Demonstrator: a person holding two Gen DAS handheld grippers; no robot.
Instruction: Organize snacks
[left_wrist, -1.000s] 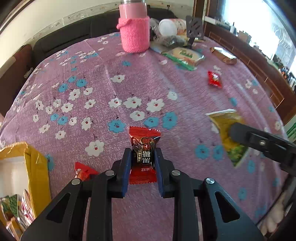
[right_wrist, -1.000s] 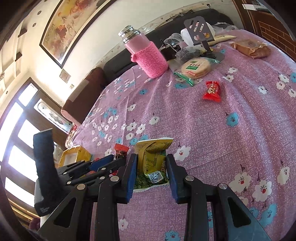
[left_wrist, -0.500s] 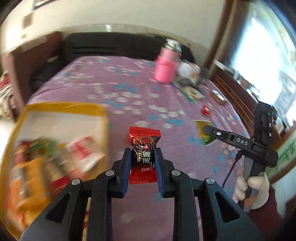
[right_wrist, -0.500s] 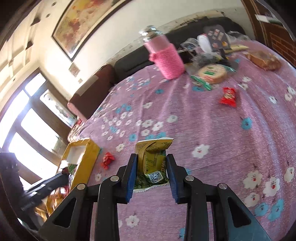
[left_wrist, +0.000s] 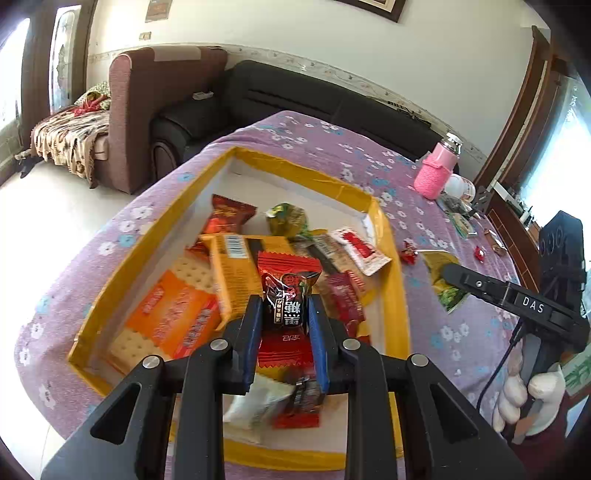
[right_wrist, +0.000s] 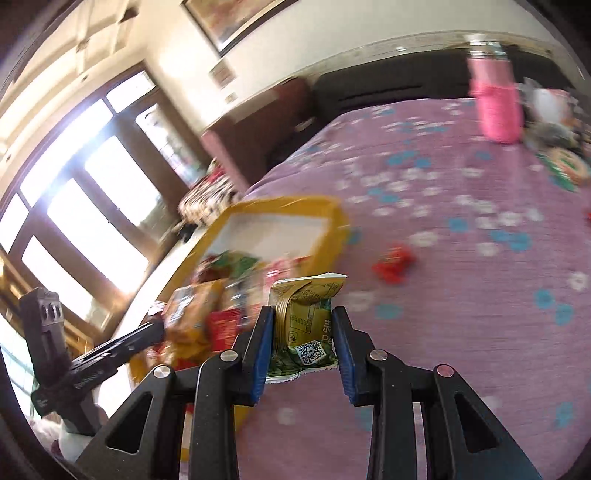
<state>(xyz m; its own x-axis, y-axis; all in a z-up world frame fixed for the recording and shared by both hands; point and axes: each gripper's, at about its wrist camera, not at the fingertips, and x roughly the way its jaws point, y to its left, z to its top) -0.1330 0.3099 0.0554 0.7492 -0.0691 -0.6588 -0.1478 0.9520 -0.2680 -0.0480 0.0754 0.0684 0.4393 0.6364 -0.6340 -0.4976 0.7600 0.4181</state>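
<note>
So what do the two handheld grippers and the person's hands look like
Both grippers are black plastic with triangular cut-outs and silver screw heads; the left gripper and right gripper each have blue-padded fingers. Seen from the left wrist view, the right one bears white "DAS" lettering and a thin black cable. The hand holding it wears a white glove and dark red sleeve.

black gripper, blue jaws

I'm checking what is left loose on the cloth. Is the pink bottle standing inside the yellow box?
No, the pink bottle stands on the purple cloth well beyond the yellow box.
</note>
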